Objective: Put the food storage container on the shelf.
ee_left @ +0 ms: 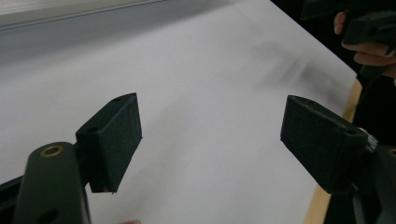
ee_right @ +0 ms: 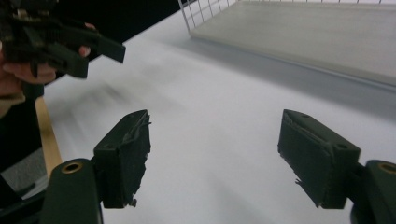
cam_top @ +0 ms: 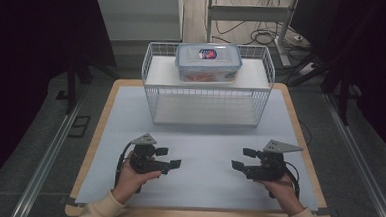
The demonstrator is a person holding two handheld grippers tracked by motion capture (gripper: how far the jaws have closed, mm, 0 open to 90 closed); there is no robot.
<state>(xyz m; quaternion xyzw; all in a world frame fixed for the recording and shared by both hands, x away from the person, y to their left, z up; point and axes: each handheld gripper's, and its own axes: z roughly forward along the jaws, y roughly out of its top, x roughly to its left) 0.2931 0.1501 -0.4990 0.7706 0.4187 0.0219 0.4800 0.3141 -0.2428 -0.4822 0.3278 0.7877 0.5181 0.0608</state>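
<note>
Clear lidded food box [cam_top: 209, 63] w/ a red-blue lid sticker, print too small to read, sits on top shelf of the white wire rack [cam_top: 207, 86] at the far end of the table [cam_top: 99, 133]; inside it, sth orange, can't tell what. Both grippers are on the near side of the rack, well apart from it: left gripper [cam_top: 169, 157] and right gripper [cam_top: 244, 159] point at each other, jaws spread, nothing btw them. High view gives box + sticker; left gripper view [ee_left: 210, 140] has bare white sheet and the other hand, right gripper view [ee_right: 212, 149] catches the rack's lower shelf corner.
</note>
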